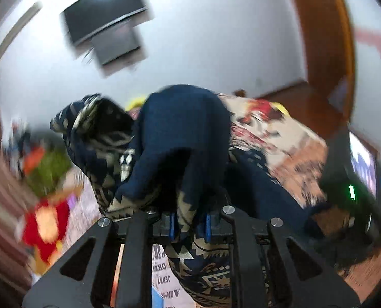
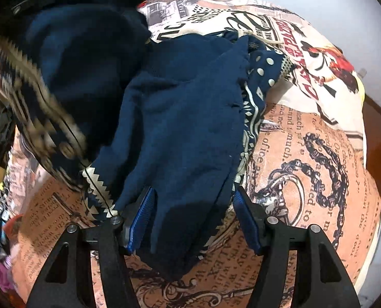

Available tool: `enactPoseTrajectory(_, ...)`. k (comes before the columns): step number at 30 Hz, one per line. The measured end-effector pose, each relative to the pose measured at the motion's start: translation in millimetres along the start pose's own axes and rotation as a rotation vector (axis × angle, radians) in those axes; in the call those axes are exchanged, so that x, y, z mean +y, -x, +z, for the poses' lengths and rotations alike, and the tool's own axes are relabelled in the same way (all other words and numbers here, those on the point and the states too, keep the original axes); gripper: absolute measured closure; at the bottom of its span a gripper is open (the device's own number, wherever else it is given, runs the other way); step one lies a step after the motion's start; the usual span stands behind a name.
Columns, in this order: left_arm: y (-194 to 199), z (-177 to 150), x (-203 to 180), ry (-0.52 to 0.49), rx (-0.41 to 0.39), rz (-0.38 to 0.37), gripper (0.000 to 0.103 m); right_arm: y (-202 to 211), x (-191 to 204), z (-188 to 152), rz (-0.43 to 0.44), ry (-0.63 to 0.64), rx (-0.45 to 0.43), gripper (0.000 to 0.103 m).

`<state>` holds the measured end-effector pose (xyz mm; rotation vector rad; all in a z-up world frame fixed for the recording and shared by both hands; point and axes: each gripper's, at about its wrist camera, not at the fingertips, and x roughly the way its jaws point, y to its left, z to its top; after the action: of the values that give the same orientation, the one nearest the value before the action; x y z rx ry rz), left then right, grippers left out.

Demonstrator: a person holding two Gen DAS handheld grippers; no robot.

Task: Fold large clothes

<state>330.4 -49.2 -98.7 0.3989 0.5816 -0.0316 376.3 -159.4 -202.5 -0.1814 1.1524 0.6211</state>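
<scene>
Left tongs (image 1: 187,227) clamped on a fold of the navy garment (image 1: 185,133), blue pads tight against a strip of its beige zigzag-patterned cloth; the fabric bunches up in front of the camera and drapes down on both sides, plain navy on the inside face, geometric beige print on the outside. The picture is motion-blurred around the edges. Behind the lifted cloth, a bed (image 1: 287,151) covered with a printed spread; a white wall above it carries a dark flat screen (image 1: 105,18) with a smaller dark panel just under it. A wooden door frame (image 1: 323,51) stands at right. At left, blurred, a red and yellow item (image 1: 46,225) and something green (image 1: 49,172) lie beside the bed. Right tongs (image 2: 193,220) point steeply down at the bed, jaws standing apart with the same navy garment (image 2: 180,118) lying between them; the left blue pad (image 2: 141,220) touches the cloth edge, the right pad (image 2: 246,220) sits just clear of it, so no squeeze on the fabric shows. The garment spreads from these tongs up and leftward, where its patterned hem (image 2: 36,102) is raised and blurred. Polka-dot lining (image 2: 264,64) shows at its far edge. Bedspread (image 2: 313,169) beneath is peach and cream, printed with newspaper text, a chain motif and red figures.
</scene>
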Motion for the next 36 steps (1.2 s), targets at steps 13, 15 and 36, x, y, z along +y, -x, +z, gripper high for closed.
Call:
enactPoseTrajectory(13, 1.5, -53.1, -30.2, -0.232, 0.123, -0.057, 0.088, 49.7, -61.1, -13.0, -0.017, -0.162, -0.091, 0.042)
enactPoseTrajectory(15, 2.6, -61.7, -27.4, -0.22, 0.145, -0.076, 0.088, 50.6, -63.0, -10.0, 0.016, -0.175, -0.094, 0.041)
enactPoseTrajectory(36, 21.1, -40.4, 123.3, 0.36, 0.194, -0.222, 0.048, 55.0, -14.6, 5.5, 0.09, -0.092, -0.109, 0.041)
